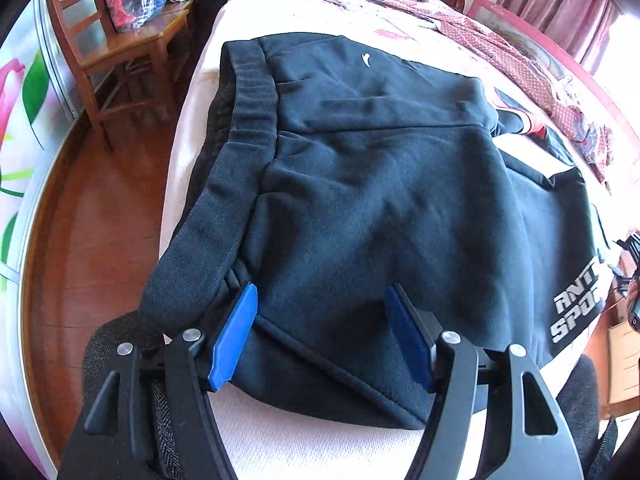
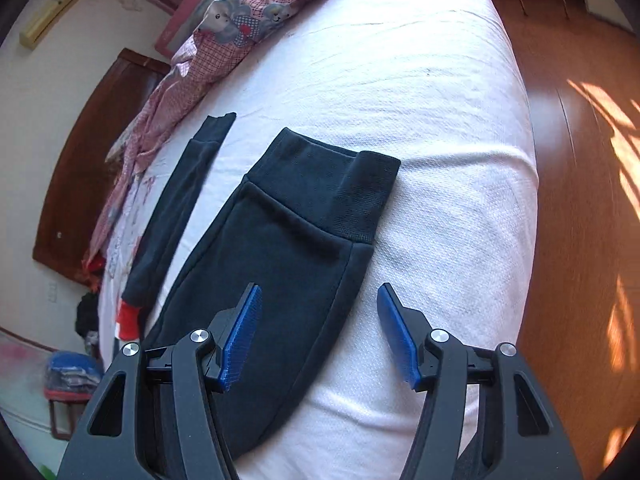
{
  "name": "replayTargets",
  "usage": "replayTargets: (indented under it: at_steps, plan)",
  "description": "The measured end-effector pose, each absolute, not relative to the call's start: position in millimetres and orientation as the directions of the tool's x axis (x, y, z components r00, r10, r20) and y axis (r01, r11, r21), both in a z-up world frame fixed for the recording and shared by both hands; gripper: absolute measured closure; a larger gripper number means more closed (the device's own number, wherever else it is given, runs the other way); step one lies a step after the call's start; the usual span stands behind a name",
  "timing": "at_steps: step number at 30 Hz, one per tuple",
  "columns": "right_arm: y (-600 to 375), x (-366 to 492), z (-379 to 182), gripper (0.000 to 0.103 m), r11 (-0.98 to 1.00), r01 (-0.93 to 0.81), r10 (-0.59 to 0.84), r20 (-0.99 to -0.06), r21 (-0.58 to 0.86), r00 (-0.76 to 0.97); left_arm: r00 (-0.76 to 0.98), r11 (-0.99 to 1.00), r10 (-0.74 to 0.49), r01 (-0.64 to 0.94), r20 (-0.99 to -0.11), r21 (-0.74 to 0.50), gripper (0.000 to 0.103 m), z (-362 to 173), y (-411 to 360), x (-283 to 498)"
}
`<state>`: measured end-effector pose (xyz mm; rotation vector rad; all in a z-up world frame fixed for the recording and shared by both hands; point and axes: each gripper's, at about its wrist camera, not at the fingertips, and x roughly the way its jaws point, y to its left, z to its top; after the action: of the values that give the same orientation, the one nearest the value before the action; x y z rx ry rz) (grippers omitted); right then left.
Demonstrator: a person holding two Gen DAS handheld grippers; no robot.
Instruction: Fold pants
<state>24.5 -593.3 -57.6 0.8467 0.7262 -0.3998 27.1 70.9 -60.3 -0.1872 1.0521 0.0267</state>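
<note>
Dark navy sweatpants (image 1: 380, 184) lie flat on the bed, with the ribbed waistband (image 1: 240, 152) toward the left edge and white lettering (image 1: 576, 312) at the right. My left gripper (image 1: 320, 300) hovers open over the near hem of the seat area, its blue pads clear of the cloth. In the right wrist view the pants' leg with its ribbed cuff (image 2: 332, 196) lies on the sheet, and a second narrow leg (image 2: 180, 200) lies to its left. My right gripper (image 2: 318, 300) stands open above the leg's right edge, gripping nothing.
A wooden chair (image 1: 120, 60) with a bagged bundle stands on the wood floor left of the bed. A pink patterned quilt (image 1: 500, 52) runs along the far side of the white sheet (image 2: 420, 100). The floor (image 2: 580, 200) drops off at the right.
</note>
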Motion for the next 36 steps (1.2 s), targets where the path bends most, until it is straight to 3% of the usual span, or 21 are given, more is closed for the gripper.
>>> replayTargets:
  at_steps: [2, 5, 11, 16, 17, 19, 23, 24, 25, 28, 29, 30, 31, 36]
  plan:
    - [-582, 38, -53, 0.099, 0.710, 0.547, -0.045, -0.747, 0.444, 0.663, 0.497, 0.985, -0.054, -0.115, -0.866, -0.128, 0.033, -58, 69, 22]
    - [-566, 40, -32, 0.099, 0.811, 0.491, -0.112, -0.740, 0.317, 0.664, 0.497, 0.983, -0.053, -0.124, -0.866, -0.132, 0.029, -59, 69, 22]
    - [-597, -1, 13, 0.099, 0.793, 0.549, -0.265, -0.662, 0.265, 0.701, 0.496, 0.983, -0.061, -0.122, -0.866, -0.139, 0.028, -59, 71, 21]
    - [-646, -11, -42, 0.098, 0.753, 0.616, -0.237, -0.777, 0.233, 0.583, 0.494, 0.985, -0.071, -0.104, -0.867, -0.140, 0.023, -60, 69, 20]
    - [-650, -13, -55, 0.096, 0.749, 0.608, -0.209, -0.776, 0.264, 0.595, 0.492, 0.986, -0.068, -0.100, -0.868, -0.134, 0.023, -60, 67, 21]
    - [-653, -16, -65, 0.082, 0.729, 0.630, -0.231, -0.771, 0.267, 0.594, 0.489, 0.987, -0.065, -0.098, -0.870, -0.129, 0.023, -60, 66, 21]
    - [-656, -11, -63, 0.082, 0.700, 0.658, -0.241, -0.775, 0.279, 0.585, 0.484, 0.986, -0.080, -0.088, -0.871, -0.139, 0.023, -60, 68, 21]
    - [-658, -9, -59, 0.072, 0.698, 0.669, -0.246, -0.791, 0.256, 0.560, 0.482, 0.987, -0.080, -0.087, -0.872, -0.138, 0.023, -60, 68, 21]
    - [-657, -10, -52, 0.070, 0.684, 0.711, -0.323, -0.806, 0.163, 0.495, 0.482, 0.985, -0.084, -0.090, -0.872, -0.145, 0.023, -59, 69, 21]
    - [-640, -8, -23, 0.070, 0.699, 0.715, -0.470, -0.756, -0.004, 0.455, 0.483, 0.981, -0.096, -0.104, -0.870, -0.166, 0.025, -58, 72, 20]
    - [-626, -6, -14, 0.070, 0.733, 0.680, -0.465, -0.739, -0.013, 0.487, 0.487, 0.981, -0.088, -0.108, -0.869, -0.160, 0.027, -58, 73, 20]
    - [-606, 0, -6, 0.070, 0.808, 0.589, -0.381, -0.732, 0.034, 0.565, 0.487, 0.984, -0.061, -0.120, -0.871, -0.136, 0.036, -59, 73, 21]
    - [-578, 10, -1, 0.070, 0.876, 0.480, -0.299, -0.735, 0.041, 0.609, 0.487, 0.984, -0.053, -0.124, -0.872, -0.129, 0.038, -59, 74, 21]
    - [-395, 67, -32, 0.070, 0.987, -0.077, -0.069, -0.802, -0.142, 0.593, 0.477, 0.981, -0.056, -0.138, -0.877, -0.137, 0.044, -58, 79, 24]
